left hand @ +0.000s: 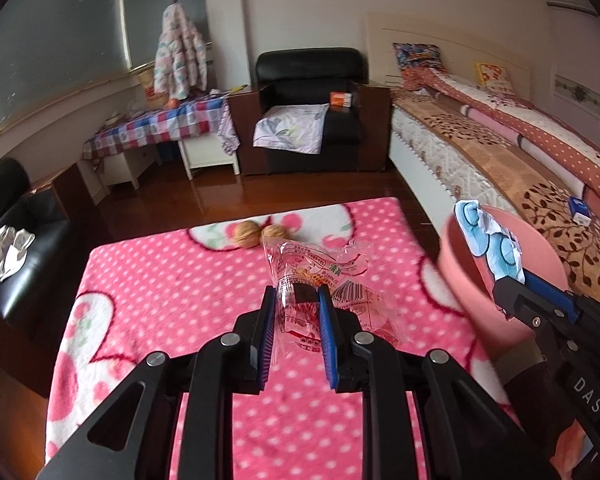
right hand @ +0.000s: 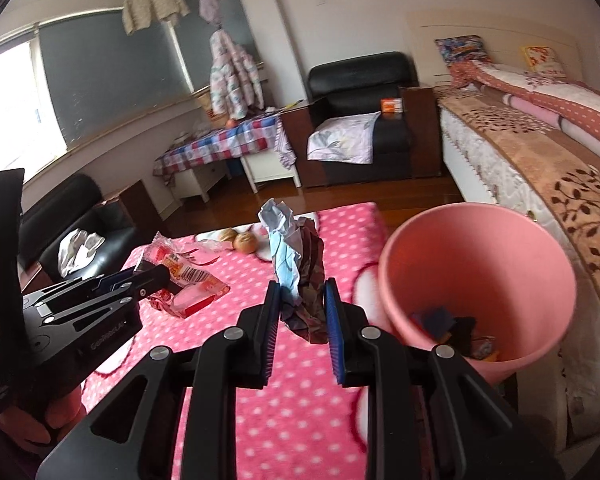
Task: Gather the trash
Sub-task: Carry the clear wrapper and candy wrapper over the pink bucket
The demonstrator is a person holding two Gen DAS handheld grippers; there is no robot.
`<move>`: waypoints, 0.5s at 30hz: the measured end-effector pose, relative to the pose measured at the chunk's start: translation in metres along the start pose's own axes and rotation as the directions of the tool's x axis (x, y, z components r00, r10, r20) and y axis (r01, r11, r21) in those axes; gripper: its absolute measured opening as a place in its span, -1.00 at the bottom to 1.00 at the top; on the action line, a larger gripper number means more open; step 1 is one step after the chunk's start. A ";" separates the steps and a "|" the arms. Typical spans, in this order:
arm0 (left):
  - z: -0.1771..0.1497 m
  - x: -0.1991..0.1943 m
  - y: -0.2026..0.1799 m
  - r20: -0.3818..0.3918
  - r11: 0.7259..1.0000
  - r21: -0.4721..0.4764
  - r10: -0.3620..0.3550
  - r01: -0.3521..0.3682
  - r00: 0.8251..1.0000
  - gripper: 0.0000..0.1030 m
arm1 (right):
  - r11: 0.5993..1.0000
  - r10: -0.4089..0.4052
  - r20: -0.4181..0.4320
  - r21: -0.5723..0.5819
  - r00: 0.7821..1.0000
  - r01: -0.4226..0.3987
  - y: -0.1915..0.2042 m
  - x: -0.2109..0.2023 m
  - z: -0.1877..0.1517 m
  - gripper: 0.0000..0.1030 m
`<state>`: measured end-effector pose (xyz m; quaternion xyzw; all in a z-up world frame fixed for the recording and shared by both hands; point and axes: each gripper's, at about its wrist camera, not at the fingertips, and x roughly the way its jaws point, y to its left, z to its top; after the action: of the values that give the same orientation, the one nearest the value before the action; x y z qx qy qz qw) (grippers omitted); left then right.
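Observation:
My left gripper (left hand: 297, 294) is shut on a clear plastic wrapper (left hand: 320, 276) with red print and a barcode, held above the pink dotted blanket (left hand: 160, 280). In the right wrist view the same wrapper (right hand: 188, 280) hangs from the left gripper (right hand: 156, 276). My right gripper (right hand: 302, 288) is shut on a crumpled wad of light-blue and dark paper (right hand: 296, 264), just left of the pink bin (right hand: 476, 264). Some scraps lie at the bin's bottom. From the left wrist camera the right gripper (left hand: 500, 280) holds the paper wad (left hand: 488, 240) in front of the bin (left hand: 460, 272).
Two walnuts (left hand: 260, 233) lie at the blanket's far end. A bed (left hand: 500, 152) runs along the right. A black armchair (left hand: 308, 112), a table with a checked cloth (left hand: 156, 128) and a black sofa (left hand: 16, 248) stand around the wooden floor.

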<state>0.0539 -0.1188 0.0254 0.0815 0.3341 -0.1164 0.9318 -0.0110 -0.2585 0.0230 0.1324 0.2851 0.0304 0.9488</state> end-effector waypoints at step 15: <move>0.031 0.010 -0.092 0.035 0.988 0.115 -0.108 0.103 0.994 -0.62 | 0.987 -0.135 0.036 0.086 0.990 0.132 -0.077 -0.012 0.012 -0.56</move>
<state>0.0547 -0.2152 0.0357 0.1138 0.3118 -0.1859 0.9248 -0.0155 -0.3367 0.0189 0.1533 0.2745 -0.0481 0.9481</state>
